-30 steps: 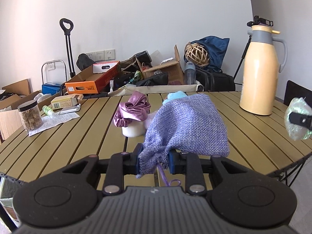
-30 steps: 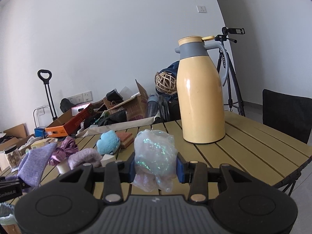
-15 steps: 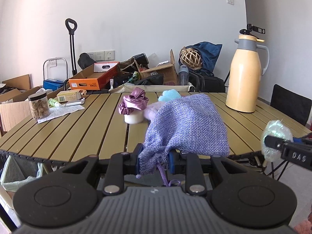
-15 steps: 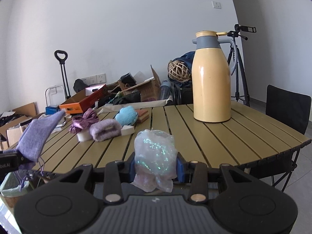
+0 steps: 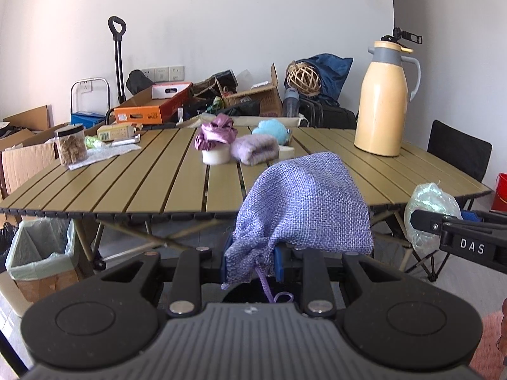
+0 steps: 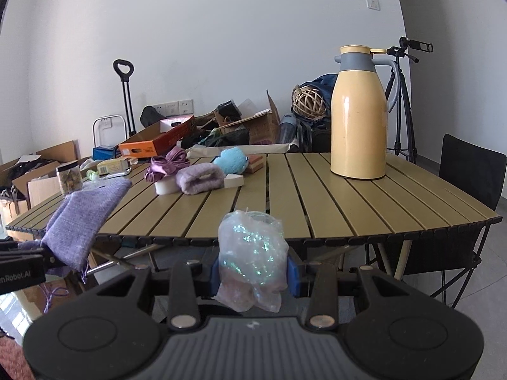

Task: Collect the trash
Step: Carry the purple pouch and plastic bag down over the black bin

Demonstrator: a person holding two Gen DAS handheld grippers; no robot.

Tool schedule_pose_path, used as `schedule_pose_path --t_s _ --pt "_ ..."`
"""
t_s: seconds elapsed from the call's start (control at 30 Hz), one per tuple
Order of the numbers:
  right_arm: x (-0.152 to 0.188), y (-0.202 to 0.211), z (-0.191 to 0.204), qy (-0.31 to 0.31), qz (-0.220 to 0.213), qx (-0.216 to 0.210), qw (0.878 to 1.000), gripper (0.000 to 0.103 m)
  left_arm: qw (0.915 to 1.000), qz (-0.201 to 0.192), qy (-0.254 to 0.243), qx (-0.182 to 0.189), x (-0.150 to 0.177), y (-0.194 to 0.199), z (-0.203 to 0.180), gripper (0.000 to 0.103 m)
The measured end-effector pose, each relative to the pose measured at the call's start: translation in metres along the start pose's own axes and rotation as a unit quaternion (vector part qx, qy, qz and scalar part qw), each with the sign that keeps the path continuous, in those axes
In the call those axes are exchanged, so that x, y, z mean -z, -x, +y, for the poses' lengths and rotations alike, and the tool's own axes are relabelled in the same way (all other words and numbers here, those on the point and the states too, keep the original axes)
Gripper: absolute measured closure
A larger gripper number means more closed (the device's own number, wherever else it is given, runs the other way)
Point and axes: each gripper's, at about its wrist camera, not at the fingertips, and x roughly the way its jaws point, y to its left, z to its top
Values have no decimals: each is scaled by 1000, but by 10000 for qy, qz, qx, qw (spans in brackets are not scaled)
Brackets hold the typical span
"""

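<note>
Clamping a purple burlap pouch point(image 5: 304, 202), the left tool point(image 5: 250, 262) mirrors the right tool point(image 6: 253, 272) pinching crumpled plastic wrap point(image 6: 253, 253).

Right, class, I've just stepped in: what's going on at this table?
A person is clearing rubbish with a hand-held gripper in each hand. The left gripper is shut on the gathered neck of a purple woven drawstring pouch. The right gripper is clamped on a crumpled clear iridescent plastic wrapper. Both are held off the near edge of the olive slatted table. A lined cardboard bin stands on the floor to the left.
</note>
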Motion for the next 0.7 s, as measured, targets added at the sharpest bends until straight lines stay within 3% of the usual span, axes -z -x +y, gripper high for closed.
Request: schedule_pose_path --t_s 0.3,0.7 --pt "21 6 5 129 305 -138 9994 65 9997 257 12 -3 26 9 3 77" --pt "59 -10 10 279 950 -298 9946 65 9953 956 104 -74 67 -4 11 77"
